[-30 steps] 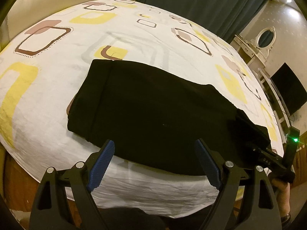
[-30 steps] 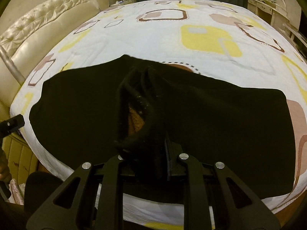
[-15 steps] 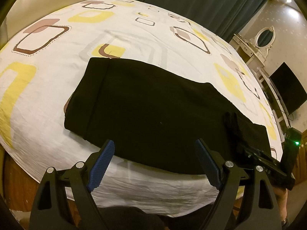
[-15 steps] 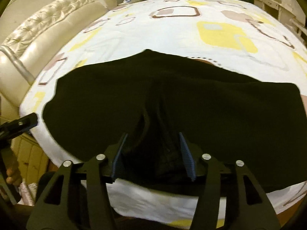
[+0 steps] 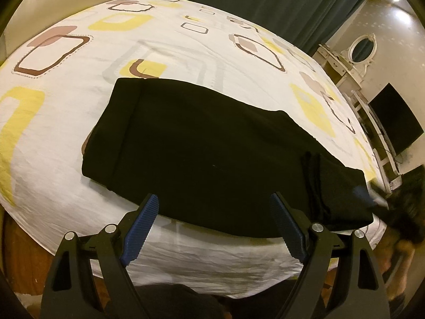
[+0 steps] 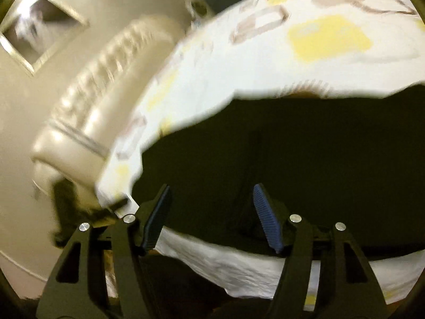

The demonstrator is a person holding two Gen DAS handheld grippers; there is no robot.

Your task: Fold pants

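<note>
Black soft-fabric pants lay folded into a long flat band across the near edge of the white bedsheet w/ yellow and brown squares, waistband end to the left in the left wrist view. The left gripper hung just above the near hem, jaws wide, nothing between its blue ribbed pads. The right gripper had just been opening; its jaws stood fairly wide over the cloth's near edge, no fabric pinched btwn them. Judged step: release after a fold, then set up the next one. To do it well, prob. lift the right claw straight clear so the pads don't drag the top layer, flatten the bunched ridge near the right end, then take both near corners evenly before folding again. The left wrist view showed the whole garment, its outline, that ridge, plus the dark teal curtain and a black flat screen at the room's side. The right wrist view was heavily blurred; it showed only a dark mass of cloth but also the cream tufted padded headboard, absent from the other view.
</note>
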